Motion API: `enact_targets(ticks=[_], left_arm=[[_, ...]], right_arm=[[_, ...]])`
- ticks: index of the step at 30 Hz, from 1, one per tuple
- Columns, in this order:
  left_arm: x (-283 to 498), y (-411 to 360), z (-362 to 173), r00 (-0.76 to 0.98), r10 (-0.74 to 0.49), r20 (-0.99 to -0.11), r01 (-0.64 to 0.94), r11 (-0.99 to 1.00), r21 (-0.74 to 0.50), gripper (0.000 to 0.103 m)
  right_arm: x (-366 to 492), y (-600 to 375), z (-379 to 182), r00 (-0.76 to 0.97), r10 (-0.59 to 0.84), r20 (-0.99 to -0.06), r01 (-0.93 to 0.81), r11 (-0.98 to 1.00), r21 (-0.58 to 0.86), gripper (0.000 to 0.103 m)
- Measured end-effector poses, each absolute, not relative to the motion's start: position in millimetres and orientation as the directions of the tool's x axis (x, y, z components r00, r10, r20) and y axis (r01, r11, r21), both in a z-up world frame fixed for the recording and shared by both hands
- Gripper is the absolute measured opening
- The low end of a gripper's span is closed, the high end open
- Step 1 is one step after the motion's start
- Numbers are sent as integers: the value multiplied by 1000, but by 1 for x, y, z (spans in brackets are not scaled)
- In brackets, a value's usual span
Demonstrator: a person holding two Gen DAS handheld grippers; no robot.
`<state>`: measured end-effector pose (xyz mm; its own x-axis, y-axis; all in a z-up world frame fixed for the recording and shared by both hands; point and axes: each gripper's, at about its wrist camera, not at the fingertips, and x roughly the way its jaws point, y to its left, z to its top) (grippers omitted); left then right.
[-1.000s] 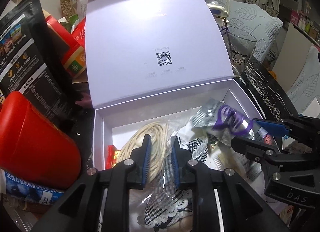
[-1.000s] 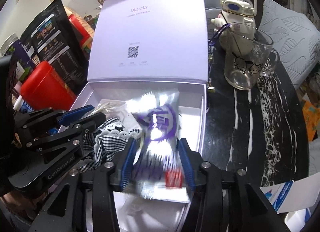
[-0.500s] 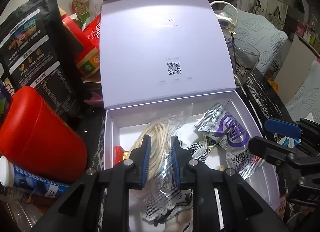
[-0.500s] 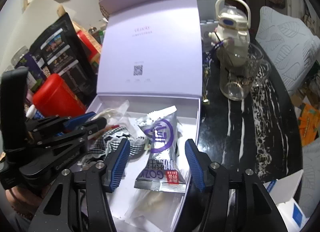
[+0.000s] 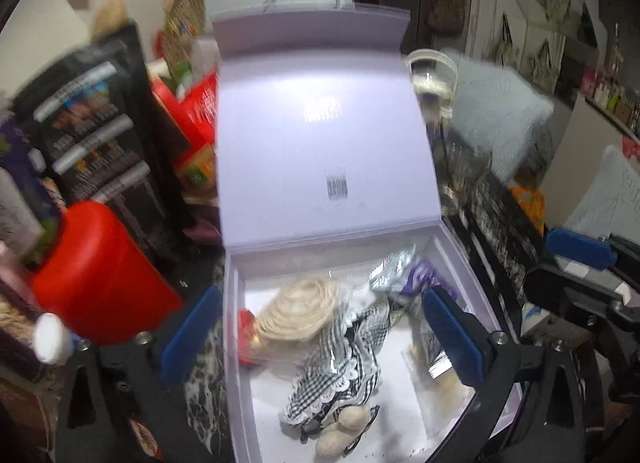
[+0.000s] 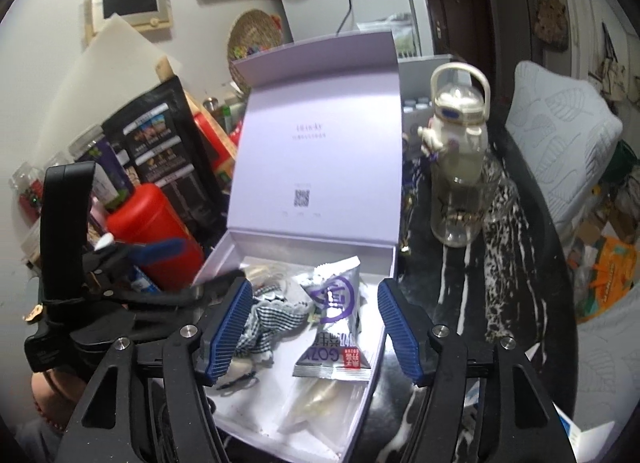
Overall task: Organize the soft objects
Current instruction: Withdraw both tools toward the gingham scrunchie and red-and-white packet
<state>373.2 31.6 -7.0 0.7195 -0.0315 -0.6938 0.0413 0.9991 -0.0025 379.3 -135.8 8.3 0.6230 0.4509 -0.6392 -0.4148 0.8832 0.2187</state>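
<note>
We look down into an open pale lilac box (image 5: 234,363) on a dark marbled table (image 6: 504,263), its lid (image 5: 324,135) standing upright behind it with a small square code printed on the inside.

Inside the box lie the soft things. A coil of cream rope (image 5: 298,309) in a clear wrapper sits toward the back left corner. A black-and-white checked cloth (image 5: 344,359) with scalloped white trim is crumpled in the middle, touching the rope. A silver snack packet (image 6: 336,323) with a purple circle and a red label lies on the right side, tilted, over a clear bag (image 6: 320,399) of pale contents.

We hold the left gripper (image 5: 320,327) above the box with its 2 blue pads spread wide, 1 outside the left wall and 1 over the right side, gripping nothing. The right gripper (image 6: 314,323) is likewise spread wide above the packet, not touching it.

A red container (image 5: 96,275) stands just left of the box. A clear bottle (image 6: 460,171) with a white handle stands to its right.
</note>
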Motion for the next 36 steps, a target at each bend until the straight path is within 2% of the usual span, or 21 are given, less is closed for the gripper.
enact_targets(ticks=[7,14,27,36], left_arm=[[350,35,18,759,-25,-651,39,999,8,103],[316,31,37,802,-78,-592,84,996,-17,103],[240,24,53,826,-96,-556,123,992,12,103],[181,14,52,839,-171,-517,195,981,-8,103]], right_arm=[[360,-141,30,661,466,-588,-433,877,208,70],[328,-143,47,697,469,-542,-447,876,184,72],[251,-146,54,725,455,-516,-462,878,124,72],[201,-156,44,731,450,-513,-456,881,124,76]])
